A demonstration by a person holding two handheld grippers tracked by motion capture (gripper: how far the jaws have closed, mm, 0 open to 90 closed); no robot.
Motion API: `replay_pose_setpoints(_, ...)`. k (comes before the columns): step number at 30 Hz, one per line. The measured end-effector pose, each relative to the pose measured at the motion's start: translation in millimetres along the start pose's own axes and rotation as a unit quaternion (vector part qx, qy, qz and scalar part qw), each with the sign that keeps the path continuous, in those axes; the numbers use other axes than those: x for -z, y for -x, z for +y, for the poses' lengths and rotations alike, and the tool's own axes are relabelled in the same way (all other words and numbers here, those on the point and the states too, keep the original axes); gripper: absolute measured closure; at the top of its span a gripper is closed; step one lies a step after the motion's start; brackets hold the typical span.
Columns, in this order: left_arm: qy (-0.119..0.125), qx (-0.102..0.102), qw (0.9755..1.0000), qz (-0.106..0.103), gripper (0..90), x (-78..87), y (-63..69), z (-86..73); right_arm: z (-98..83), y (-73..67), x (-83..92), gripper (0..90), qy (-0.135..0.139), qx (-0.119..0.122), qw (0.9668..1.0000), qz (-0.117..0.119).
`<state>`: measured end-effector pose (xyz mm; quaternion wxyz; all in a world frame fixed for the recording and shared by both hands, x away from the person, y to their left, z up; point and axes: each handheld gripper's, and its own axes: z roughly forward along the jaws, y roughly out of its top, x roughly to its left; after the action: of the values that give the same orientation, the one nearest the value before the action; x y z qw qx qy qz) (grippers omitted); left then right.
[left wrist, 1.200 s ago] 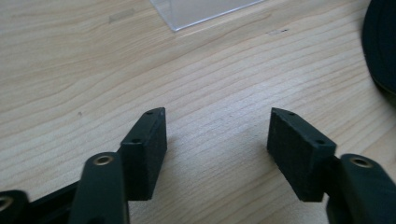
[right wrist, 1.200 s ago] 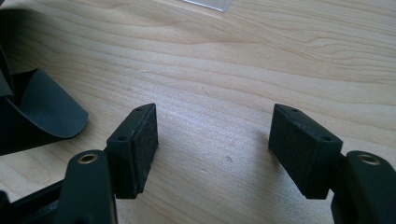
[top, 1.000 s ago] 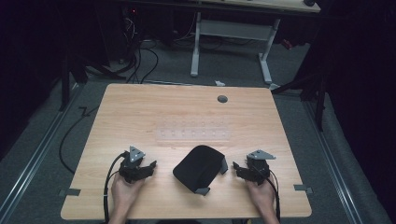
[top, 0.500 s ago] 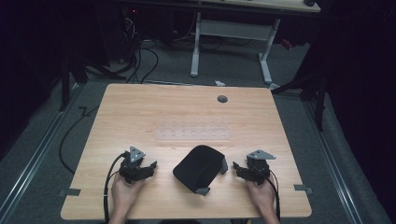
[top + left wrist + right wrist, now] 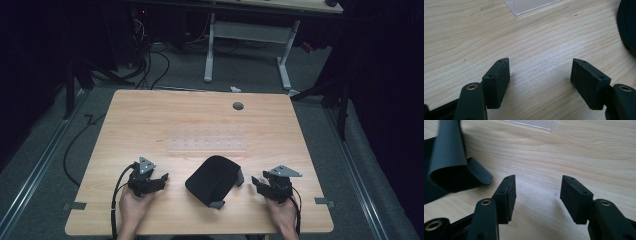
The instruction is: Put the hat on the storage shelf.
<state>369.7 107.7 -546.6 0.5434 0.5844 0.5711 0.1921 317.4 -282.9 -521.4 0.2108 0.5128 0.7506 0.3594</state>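
Nothing on the counter has shifted since the earlier frames, as far as I can see; both hands sit where they sat, and the only motion is in the fingers, the left pair having just been opening and the right pair having just been closing, with nothing between either pair

From the high view I see a dark room with grey carpet floor, black cables trailing across it at the far left, and a white-legged desk frame standing beyond the counter. Metal rails run along the floor on both sides

My working surface is a pale wood-grain counter with a round grommet near its far edge and a clear plastic tray lying flat at its middle. Grey tape tabs mark the near corners

A black mouse pad, partly curled so its grey underside shows at the edges, lies on the near half, between my two grippers and touching neither. In the right gripper view its rolled edge rests on the wood just left of the fingers

My left gripper has its fingers spread wide over bare wood. My right gripper has its fingers spread too, somewhat narrower, also over bare wood
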Motion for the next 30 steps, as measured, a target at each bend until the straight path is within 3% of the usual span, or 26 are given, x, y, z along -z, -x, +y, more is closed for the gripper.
replay_pose_setpoints(6, 0.0, 0.0, 1.0, 0.0, 31.8, 0.0, 0.1, 0.0, -1.9, -4.3, 14.6, 46.6, 0.021, -0.005, 0.9994, 0.029)
replay_pose_setpoints(9, 0.0, 0.0, 1.0, 0.0, 31.6, 0.0, 0.1, -0.1, -1.1, -11.9, 23.6, 46.2, 0.037, 0.0, 0.998, 0.051)
replay_pose_setpoints(13, 0.0, 0.0, 1.0, 0.0, 31.4, 0.0, 0.2, -0.1, 1.4, -19.1, 25.4, 45.7, 0.039, 0.01, 0.9971, 0.065)
replay_pose_setpoints(14, 0.0, 0.0, 1.0, 0.0, 31.3, 0.0, 0.2, -0.1, 4.6, -25.4, 25.1, 45.2, 0.039, 0.02, 0.9963, 0.074)
replay_pose_setpoints(19, 0.0, 0.0, 1.0, 0.0, 31.2, 0.0, 0.2, -0.2, 15.2, -33.8, 18.5, 43.6, 0.038, 0.026, 0.9941, 0.098)
replay_pose_setpoints(22, 0.0, 0.0, 1.0, 0.0, 31.2, 0.0, 0.2, -0.2, 22.1, -38.0, 12.8, 43.4, 0.041, 0.037, 0.9935, 0.099)
replay_pose_setpoints(30, 0.0, 0.0, 1.0, 0.0, 31.2, 0.0, 0.3, -0.2, 34.4, -40.4, -3.8, 43.2, 0.032, 0.03, 0.9921, 0.118)
